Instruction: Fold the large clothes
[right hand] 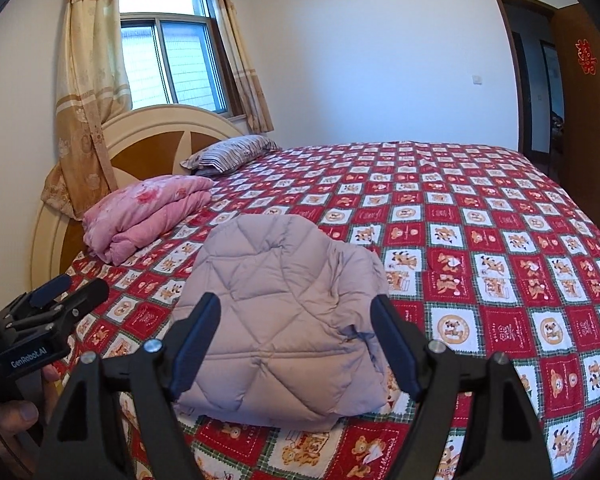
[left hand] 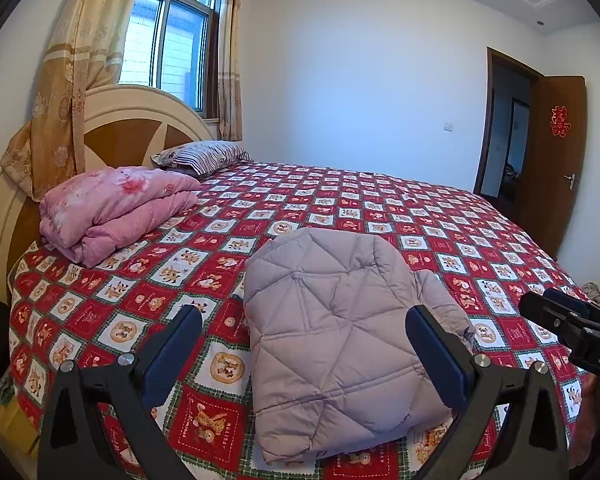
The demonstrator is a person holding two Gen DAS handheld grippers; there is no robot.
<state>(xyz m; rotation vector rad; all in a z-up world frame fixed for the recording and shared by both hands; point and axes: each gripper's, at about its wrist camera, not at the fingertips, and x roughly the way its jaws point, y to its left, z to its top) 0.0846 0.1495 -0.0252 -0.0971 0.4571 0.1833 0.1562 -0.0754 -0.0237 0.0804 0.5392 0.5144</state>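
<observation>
I hold both grippers, left gripper (left hand: pixel 304 330) and right gripper (right hand: pixel 296 320), released above the folded jacket (left hand: pixel 340 320) near the bed's (left hand: pixel 480 216) front edge.

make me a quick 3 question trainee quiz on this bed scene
1. True or false: the grey jacket lies folded on the bedspread.
2. What sits nearest the headboard? A) the jacket B) the striped pillow C) a laptop
3. Fill in: the left gripper and the right gripper are both ____, with nothing held.

Key
1. True: it is a compact folded bundle resting flat.
2. B: the pillow lies against the headboard, with the pink quilt beside it.
3. Open: the jacket shows between each pair of fingers, but it lies on the bed beyond them.
</observation>
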